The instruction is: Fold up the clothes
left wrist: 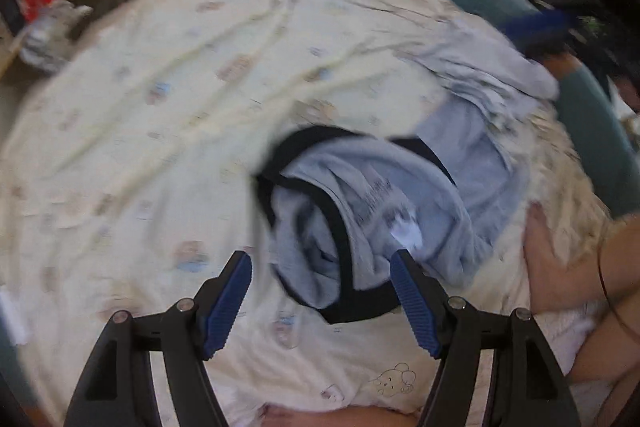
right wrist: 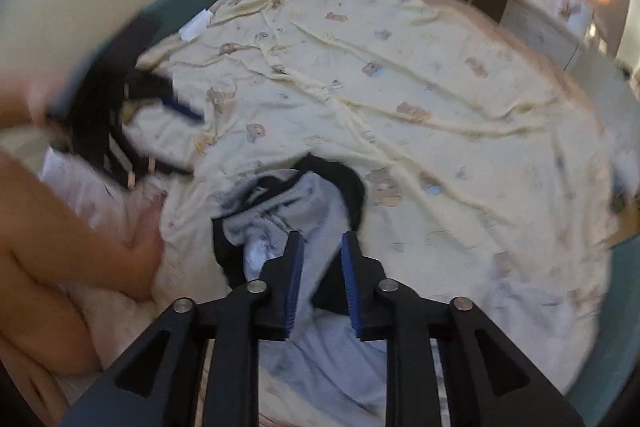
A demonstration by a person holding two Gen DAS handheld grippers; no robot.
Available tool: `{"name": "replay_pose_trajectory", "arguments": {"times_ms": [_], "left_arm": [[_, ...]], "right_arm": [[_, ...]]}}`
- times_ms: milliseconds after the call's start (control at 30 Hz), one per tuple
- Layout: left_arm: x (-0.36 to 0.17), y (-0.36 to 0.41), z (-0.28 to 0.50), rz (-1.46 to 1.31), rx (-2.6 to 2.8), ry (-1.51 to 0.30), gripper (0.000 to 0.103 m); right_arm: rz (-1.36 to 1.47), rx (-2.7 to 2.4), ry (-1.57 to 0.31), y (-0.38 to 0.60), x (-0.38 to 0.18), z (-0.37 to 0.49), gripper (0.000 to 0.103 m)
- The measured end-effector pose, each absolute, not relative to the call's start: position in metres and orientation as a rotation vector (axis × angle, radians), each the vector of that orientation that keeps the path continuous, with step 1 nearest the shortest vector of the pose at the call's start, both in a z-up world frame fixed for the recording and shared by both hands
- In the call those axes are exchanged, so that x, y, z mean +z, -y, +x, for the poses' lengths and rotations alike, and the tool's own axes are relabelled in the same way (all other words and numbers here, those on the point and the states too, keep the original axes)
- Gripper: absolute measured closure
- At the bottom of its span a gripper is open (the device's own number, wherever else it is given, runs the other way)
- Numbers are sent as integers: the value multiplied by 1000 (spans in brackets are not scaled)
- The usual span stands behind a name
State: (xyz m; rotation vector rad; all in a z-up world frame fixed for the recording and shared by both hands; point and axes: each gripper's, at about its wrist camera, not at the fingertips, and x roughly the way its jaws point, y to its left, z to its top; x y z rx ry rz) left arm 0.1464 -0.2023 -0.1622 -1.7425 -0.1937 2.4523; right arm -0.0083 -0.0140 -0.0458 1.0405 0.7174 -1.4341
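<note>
Pale blue shirt (left wrist: 400,195) lies bunched on the bed (left wrist: 160,107), right gripper (right wrist: 319,247) jaws narrowed around a fold of it, left gripper (left wrist: 322,267) jaws wide just above; likely best spread flat before creasing.

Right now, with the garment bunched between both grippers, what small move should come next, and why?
Probably close the left gripper on the black-trimmed edge of the light blue garment. Its jaws stand wide open around that crumpled edge, gripping nothing, while the right gripper looks narrowed on cloth.
</note>
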Motion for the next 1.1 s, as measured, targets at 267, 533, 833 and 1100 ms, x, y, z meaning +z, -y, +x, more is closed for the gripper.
{"name": "replay_pose_trajectory", "arguments": {"times_ms": [267,533,833,1100], "left_arm": [[-278,200,178,-1720,2307,594,30],[-314,188,166,-1689,2369,629,30],[-297,193,162,-1686,2534,505,93],[-174,244,155,-1477,2814,447,93]], "right_arm": [[1271,-1370,-650,50,-154,-49,1],[1297,-1327,-658,91,-201,-63,2],[1200,-1303,-727,129,-207,-51,96],[1027,-1396,-643,102,-92,-58,96]]}}
